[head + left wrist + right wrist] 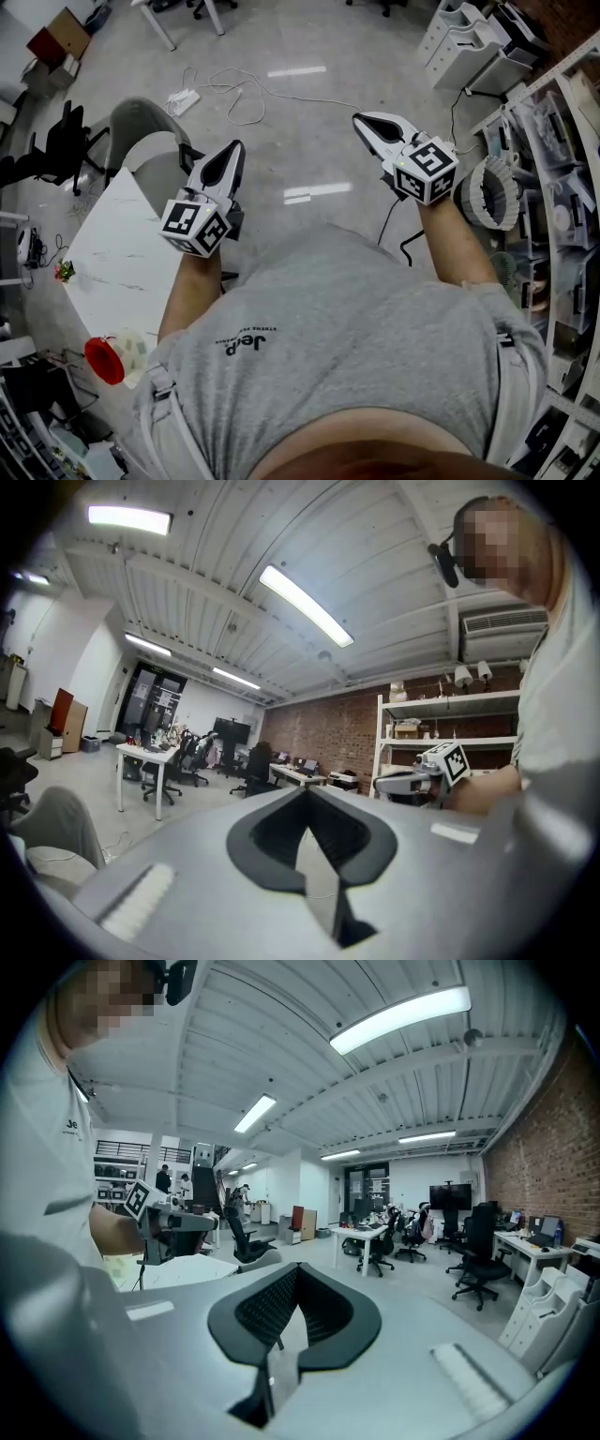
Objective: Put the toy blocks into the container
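In the head view, the left tool (236, 148) and the right tool (361, 118) are held out over the grey floor (309, 164), well apart. A white desk (112, 244) on the left carries a red round thing (103, 361) at its near end. I cannot tell whether it is the container, and I cannot make out the blocks.

In the left gripper view, the jaws meet with nothing between them. Only this view shows the shelves (450, 700) behind the right tool.

In the right gripper view, the jaws are together and empty. The left tool is seen over the desk.

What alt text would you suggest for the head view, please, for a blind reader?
A person in a grey T-shirt holds the grey left gripper and right gripper, both shut and empty, over a glossy grey floor beside a white table.
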Demonstrator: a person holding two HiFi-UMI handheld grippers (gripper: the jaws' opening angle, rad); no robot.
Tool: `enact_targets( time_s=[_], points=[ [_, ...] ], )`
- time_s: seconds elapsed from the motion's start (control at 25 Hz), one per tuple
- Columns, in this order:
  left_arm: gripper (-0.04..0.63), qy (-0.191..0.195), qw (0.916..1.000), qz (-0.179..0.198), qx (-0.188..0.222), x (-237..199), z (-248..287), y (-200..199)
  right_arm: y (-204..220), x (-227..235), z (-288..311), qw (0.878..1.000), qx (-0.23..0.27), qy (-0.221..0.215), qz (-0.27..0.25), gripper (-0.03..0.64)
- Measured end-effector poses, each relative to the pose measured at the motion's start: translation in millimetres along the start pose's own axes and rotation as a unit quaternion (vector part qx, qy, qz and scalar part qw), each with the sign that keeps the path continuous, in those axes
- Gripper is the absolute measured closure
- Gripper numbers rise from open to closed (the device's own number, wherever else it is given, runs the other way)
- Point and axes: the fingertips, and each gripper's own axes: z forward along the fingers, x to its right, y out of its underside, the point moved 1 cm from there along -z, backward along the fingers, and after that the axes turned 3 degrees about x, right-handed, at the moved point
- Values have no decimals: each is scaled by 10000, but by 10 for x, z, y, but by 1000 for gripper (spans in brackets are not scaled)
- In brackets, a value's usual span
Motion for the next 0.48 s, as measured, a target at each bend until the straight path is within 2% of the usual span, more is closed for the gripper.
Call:
enact_targets(
  time_s=[0.48],
  points=[
    [547,-38,10000,17,32,29,-64,-33,-36,-34,-22,9999,-29,-65,-100,615]
  ],
)
